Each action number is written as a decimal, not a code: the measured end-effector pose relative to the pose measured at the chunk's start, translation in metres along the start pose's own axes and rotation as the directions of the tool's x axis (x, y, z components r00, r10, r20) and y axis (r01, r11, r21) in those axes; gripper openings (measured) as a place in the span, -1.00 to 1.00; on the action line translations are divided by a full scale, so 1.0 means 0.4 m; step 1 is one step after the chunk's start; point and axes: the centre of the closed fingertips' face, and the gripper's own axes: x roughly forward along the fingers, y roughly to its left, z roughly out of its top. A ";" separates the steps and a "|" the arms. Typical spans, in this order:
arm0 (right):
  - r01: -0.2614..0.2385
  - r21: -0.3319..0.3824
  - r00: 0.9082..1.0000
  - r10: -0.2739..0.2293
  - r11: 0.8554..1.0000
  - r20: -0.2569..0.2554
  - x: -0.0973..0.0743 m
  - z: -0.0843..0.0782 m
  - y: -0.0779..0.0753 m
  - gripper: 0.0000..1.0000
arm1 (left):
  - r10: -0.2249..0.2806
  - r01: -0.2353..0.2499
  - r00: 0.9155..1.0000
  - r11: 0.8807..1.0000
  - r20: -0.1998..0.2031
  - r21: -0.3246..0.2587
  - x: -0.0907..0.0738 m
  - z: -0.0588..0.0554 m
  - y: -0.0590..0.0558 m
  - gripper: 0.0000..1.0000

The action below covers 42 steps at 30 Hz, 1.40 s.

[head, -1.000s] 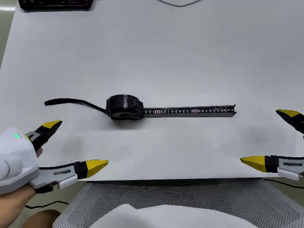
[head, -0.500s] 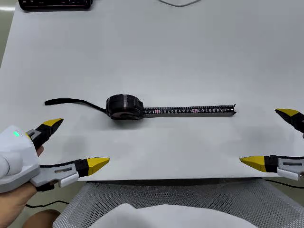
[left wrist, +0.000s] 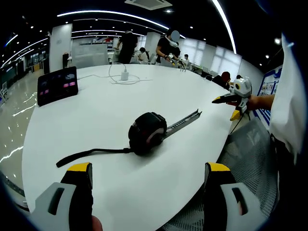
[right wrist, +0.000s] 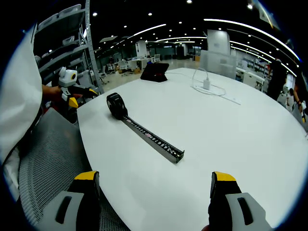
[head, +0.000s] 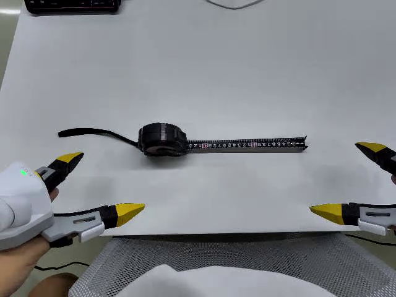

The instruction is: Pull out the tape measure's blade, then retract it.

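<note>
**Hidden or cut off.** In the head view the left gripper (head: 108,180) sits at lower left. Its white body is clipped by the frame edge and covers most of the hand (head: 21,263) holding it. At the top edge a dark tablet (head: 71,5) is cut to a thin strip, and further right a cable (head: 234,3) is cut to a short loop. The chair (head: 260,260) below the bench's near edge is partly covered by white clothing. The blade (head: 247,144) carries numerals too small to read. The right gripper (head: 339,178) at lower right is clipped by the frame edge just behind its jaws.

**Position.**
- The tape measure (head: 162,139) lies on the white bench (head: 216,62), near its middle and closer to the near edge.
- The strap (head: 93,132) trails flat to the left of the case.
- The blade runs out flat to the right, with its hook at the far end.
- The left gripper is released, jaws spread wide and empty. It is near the bench's front left and apart from the strap and case.
- The right gripper is likewise released and empty, at the front right and apart from the blade tip.

**Count.**
- One tape measure, with one strap and one blade.
- Two grippers, with four yellow-tipped jaws in all.
- One tablet.
- One charger (left wrist: 124,75), seen with its cable in the left gripper view.
</note>
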 end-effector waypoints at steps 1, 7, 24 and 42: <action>0.000 0.000 1.000 0.000 1.000 0.000 0.000 0.000 0.000 0.90 | -0.001 0.001 1.000 1.000 -0.001 0.001 0.001 0.000 -0.001 0.90; -0.001 0.000 1.000 0.001 1.000 -0.006 -0.003 -0.005 -0.001 0.90 | -0.005 0.005 1.000 1.000 -0.005 0.005 0.000 -0.002 -0.001 0.90; -0.012 0.008 1.000 0.012 1.000 -0.001 0.009 0.006 0.001 0.89 | -0.015 0.014 1.000 1.000 -0.025 -0.020 0.053 0.005 -0.026 0.88; -0.017 0.008 1.000 0.017 1.000 0.001 0.017 0.010 -0.008 0.88 | -0.037 0.037 0.999 0.999 -0.007 0.002 0.119 0.055 -0.052 0.87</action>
